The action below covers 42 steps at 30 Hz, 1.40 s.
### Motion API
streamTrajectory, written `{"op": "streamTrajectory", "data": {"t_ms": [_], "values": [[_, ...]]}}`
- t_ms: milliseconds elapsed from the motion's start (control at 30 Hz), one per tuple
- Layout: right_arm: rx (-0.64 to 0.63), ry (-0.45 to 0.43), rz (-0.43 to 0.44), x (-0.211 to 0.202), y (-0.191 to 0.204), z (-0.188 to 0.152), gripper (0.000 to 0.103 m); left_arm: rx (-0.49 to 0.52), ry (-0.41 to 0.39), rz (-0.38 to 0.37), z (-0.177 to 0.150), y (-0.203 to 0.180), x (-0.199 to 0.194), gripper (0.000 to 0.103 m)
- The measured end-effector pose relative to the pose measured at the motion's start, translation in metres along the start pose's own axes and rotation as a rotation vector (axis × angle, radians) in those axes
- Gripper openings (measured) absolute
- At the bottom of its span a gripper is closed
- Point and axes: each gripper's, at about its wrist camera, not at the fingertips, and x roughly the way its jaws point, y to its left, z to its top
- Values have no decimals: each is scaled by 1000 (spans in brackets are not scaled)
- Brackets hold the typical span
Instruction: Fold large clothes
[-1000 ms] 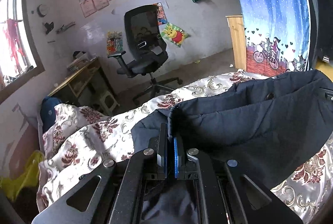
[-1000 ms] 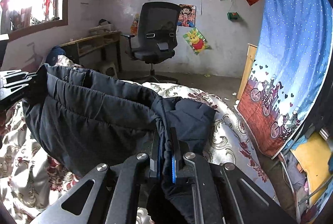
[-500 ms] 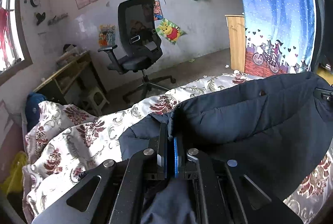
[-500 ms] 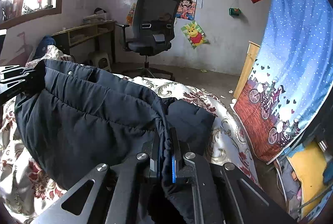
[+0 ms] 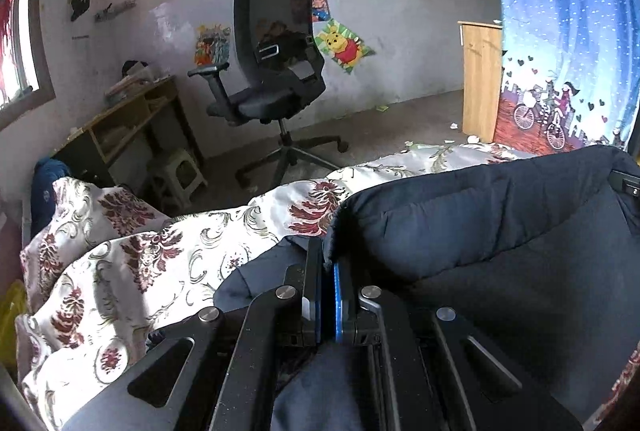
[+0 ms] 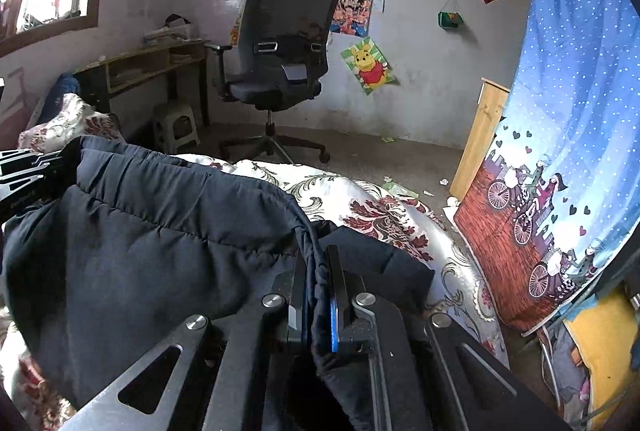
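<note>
A large dark navy padded jacket [image 5: 500, 231] is held up over a bed with a floral cover [image 5: 132, 271]. My left gripper [image 5: 328, 271] is shut on the jacket's left edge. My right gripper [image 6: 318, 271] is shut on the jacket's right edge, bunched between the jaws. The jacket [image 6: 160, 243] spans between both grippers and sags in the middle. In the right wrist view the left gripper [image 6: 20, 175] shows at the far left. The right gripper's tip [image 5: 628, 183] shows at the right edge of the left wrist view.
A black office chair [image 5: 272, 79] stands on the floor beyond the bed. A wooden desk [image 5: 120, 119] and a small stool [image 5: 180, 171] are at the left. A blue curtain [image 6: 560, 111] and a wooden cabinet [image 6: 480, 139] are at the right.
Both grippers have moved forward and downward with the jacket; the chair and far wall appear closer. The jacket stays stretched between them.
</note>
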Motion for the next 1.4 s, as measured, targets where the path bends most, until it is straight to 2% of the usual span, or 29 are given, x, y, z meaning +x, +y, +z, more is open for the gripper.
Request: {"op": "streamTrajectory", "data": {"t_ms": [200,433,733,867,933,1000,1033,1067,1100,1200,1267,1400], "values": [[35,50,-14,42,-7,-1,7,18,21,3,3,-3,33,4],[25,71,-30,72,-5,-7,7,30,59,7,-2,-5,60,4],[21,71,-43,85,1,-15,12,7,69,-12,-4,-1,65,6],[28,65,-37,80,1,-16,12,3,65,-7,-3,-2,62,10],[33,68,-34,79,-1,-14,12,-2,65,-3,-1,-2,60,14],[41,67,-27,77,-4,-13,14,-10,58,-1,0,-2,57,26],[47,63,-25,75,-5,-12,19,-15,52,0,1,-2,55,31],[55,56,-23,73,-6,-10,26,-18,46,4,1,-2,52,41],[60,51,-21,71,-7,-8,28,-20,39,7,2,-3,50,48],[72,38,-17,64,-7,-6,40,-21,18,14,2,-2,41,57],[76,25,-10,58,-6,-4,49,-33,15,7,2,0,37,59],[73,-4,5,46,0,-2,66,-64,13,4,3,4,28,72]]}}
